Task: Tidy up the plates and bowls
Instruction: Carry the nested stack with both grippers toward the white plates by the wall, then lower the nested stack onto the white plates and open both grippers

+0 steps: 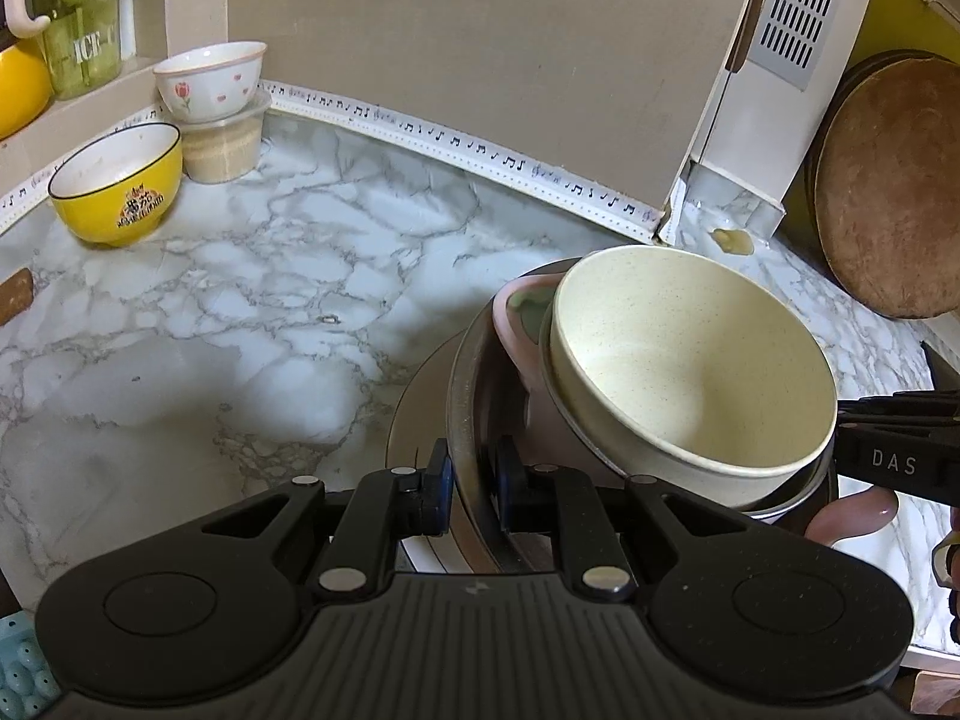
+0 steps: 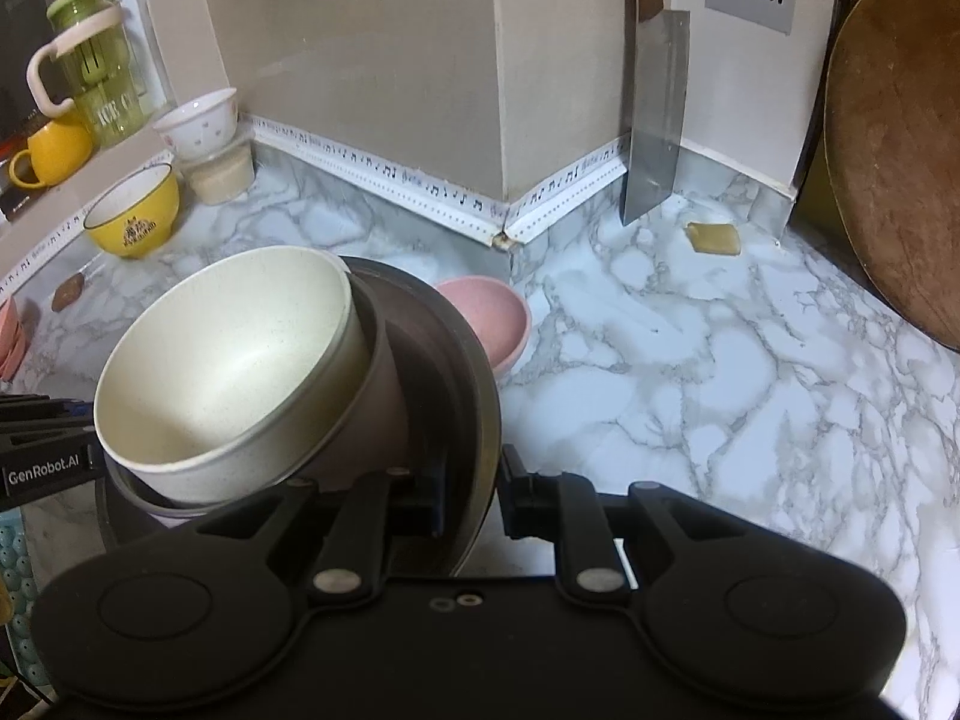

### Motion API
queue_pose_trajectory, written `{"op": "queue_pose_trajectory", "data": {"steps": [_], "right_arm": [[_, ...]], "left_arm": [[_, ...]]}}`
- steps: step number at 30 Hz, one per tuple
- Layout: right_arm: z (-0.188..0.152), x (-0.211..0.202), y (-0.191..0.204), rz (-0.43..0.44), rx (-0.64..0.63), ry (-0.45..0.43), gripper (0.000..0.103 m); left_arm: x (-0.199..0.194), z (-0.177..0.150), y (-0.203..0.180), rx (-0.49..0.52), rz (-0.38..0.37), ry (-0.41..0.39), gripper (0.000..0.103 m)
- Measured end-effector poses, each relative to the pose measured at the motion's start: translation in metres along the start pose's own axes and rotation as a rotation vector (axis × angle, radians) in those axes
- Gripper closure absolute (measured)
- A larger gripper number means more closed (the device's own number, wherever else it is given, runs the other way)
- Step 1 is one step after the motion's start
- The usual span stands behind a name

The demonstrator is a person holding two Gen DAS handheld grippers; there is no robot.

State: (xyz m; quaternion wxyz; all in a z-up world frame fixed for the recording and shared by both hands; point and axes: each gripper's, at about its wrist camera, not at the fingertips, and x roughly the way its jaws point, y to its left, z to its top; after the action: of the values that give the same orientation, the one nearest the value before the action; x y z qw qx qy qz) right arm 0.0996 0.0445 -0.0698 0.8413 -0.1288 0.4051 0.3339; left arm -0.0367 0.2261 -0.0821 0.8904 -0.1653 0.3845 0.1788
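- A cream speckled bowl (image 1: 690, 372) sits tilted inside a grey bowl (image 2: 372, 420), and both rest on a dark, metal-rimmed plate (image 2: 456, 372) that is tipped up on edge above the marble counter (image 1: 240, 276).
- The left tongs (image 1: 471, 489) are nearly closed, with the plate's rim between the two pads.
- The right tongs (image 2: 471, 495) pinch the opposite edge of the same plate, the gap just the thickness of the rim.
- A pink bowl (image 2: 486, 318) lies on the counter just behind the plate; whether it touches the plate cannot be told.
- Under the raised plate, in the left wrist view, another flat beige plate (image 1: 420, 414) lies on the counter.
- Well apart, toward the far left corner, stands a yellow bowl (image 1: 117, 183), and beside it a white flowered bowl (image 1: 210, 81) stacked on a clear plastic container (image 1: 222, 147).
- On the ledge behind are a green jug (image 2: 96, 66) and a yellow mug (image 2: 54, 150).
- A cleaver (image 2: 654, 120) hangs blade-down against the wall, and a round wooden board (image 2: 894, 162) leans at the right.
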Motion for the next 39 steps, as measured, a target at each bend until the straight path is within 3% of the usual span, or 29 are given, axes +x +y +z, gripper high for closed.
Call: {"op": "queue_pose_trajectory", "data": {"steps": [25, 39], "right_arm": [[0.005, 0.006, -0.01, 0.017, 0.086, 0.023, 0.083], [0.003, -0.017, -0.02, 0.047, 0.094, -0.017, 0.082]], "left_arm": [[0.008, 0.004, 0.007, -0.034, -0.037, -0.01, 0.09], [-0.018, 0.003, 0.009, -0.014, -0.019, -0.071, 0.086]]}}
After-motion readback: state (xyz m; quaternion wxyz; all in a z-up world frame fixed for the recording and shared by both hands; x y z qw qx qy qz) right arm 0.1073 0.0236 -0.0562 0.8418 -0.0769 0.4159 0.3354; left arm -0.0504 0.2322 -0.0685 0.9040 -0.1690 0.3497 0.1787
